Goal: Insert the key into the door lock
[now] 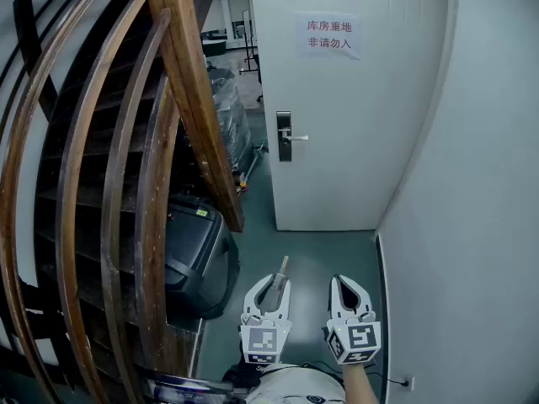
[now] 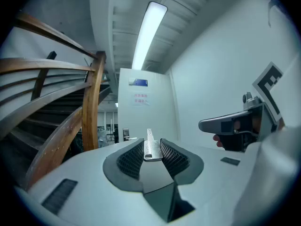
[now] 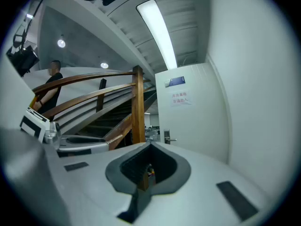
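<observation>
A white door (image 1: 354, 124) stands ahead, a few steps away, with a dark lock plate and silver handle (image 1: 285, 135) at its left edge. My left gripper (image 1: 273, 283) is low in the head view, level, and shut on a silver key (image 1: 283, 267) whose blade sticks out forward toward the door. In the left gripper view the key (image 2: 149, 145) sits between the ribbed pads (image 2: 132, 157), with the lock (image 2: 126, 134) small and far behind it. My right gripper (image 1: 343, 283) is beside the left one, its jaws together with nothing in them (image 3: 149, 149). The lock (image 3: 167, 136) also shows far off.
A curved wooden stair railing (image 1: 194, 99) fills the left side, with a black case (image 1: 198, 247) at its foot. A pale wall (image 1: 472, 225) runs close on the right. Green floor (image 1: 312, 255) leads to the door. A person (image 3: 52, 76) stands on the stairs.
</observation>
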`<action>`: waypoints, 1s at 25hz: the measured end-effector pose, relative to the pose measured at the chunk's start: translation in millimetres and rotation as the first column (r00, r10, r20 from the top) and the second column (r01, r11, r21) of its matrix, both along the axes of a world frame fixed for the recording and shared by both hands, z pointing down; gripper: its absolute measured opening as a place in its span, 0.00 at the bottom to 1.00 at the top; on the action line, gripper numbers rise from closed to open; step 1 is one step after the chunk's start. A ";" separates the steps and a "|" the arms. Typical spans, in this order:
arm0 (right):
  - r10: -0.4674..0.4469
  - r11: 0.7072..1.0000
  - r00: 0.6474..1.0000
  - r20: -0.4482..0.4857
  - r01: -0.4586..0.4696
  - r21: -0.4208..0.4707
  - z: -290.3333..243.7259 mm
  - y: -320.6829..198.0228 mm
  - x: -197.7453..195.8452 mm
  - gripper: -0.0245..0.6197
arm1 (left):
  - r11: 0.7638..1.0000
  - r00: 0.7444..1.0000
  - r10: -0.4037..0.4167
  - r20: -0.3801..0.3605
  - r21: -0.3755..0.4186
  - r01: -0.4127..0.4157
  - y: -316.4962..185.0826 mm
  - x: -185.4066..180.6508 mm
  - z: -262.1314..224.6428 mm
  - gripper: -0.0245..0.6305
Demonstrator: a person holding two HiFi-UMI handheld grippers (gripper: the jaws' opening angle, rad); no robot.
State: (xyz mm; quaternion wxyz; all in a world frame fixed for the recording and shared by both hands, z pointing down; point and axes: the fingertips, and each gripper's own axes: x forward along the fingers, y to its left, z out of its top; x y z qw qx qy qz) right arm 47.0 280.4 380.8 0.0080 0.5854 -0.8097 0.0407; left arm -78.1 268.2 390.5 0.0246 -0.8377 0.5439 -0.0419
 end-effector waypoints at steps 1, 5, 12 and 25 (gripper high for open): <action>-0.002 1.000 1.000 0.001 0.002 -0.001 0.0 0.7 -0.7 0.05 | 1.000 1.000 0.002 0.001 -0.002 -0.002 0.9 0.1 0.2 0.22; -0.009 1.000 1.000 0.000 0.009 -0.004 -0.4 2.2 -2.0 0.05 | 1.000 1.000 0.004 0.001 -0.005 -0.004 2.8 1.4 0.3 0.22; -0.013 1.000 1.000 0.001 0.013 -0.007 1.9 2.2 -0.2 0.05 | 1.000 1.000 0.000 0.006 -0.012 0.000 3.3 3.0 2.9 0.22; -0.010 1.000 0.999 0.030 0.010 -0.026 14.4 0.0 17.7 0.05 | 0.999 1.000 -0.023 0.014 -0.036 0.023 3.8 16.6 11.7 0.22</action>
